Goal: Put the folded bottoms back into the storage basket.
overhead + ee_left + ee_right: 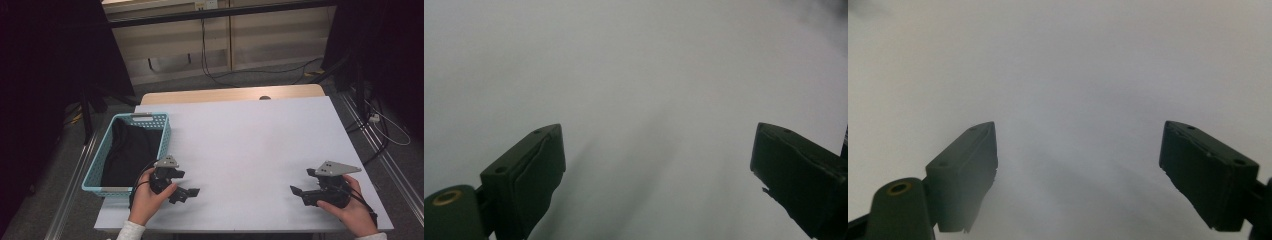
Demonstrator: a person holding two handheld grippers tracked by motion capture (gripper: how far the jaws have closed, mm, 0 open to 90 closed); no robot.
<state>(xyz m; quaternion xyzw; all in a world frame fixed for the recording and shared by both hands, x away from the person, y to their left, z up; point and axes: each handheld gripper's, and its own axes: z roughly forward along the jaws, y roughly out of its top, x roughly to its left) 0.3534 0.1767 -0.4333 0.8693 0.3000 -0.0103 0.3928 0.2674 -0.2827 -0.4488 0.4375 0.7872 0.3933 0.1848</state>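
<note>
High view: two empty wide-open tongs, left tongs (189, 192) and right tongs (298, 192); one basket (95, 172).

Basket (161, 131) at nine o'clock on the table (250, 145), at its left edge, dark cloth (131, 150) inside. Left gripper (190, 193) at seven o'clock, just beside the basket; right gripper (297, 192) at five o'clock, well apart.

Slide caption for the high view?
Two open hand-held grippers rest on white table; black cloth in blue basket.

lab recording bay, black curtains (45, 75), floor cables (220, 75), white table (250, 145)
</note>
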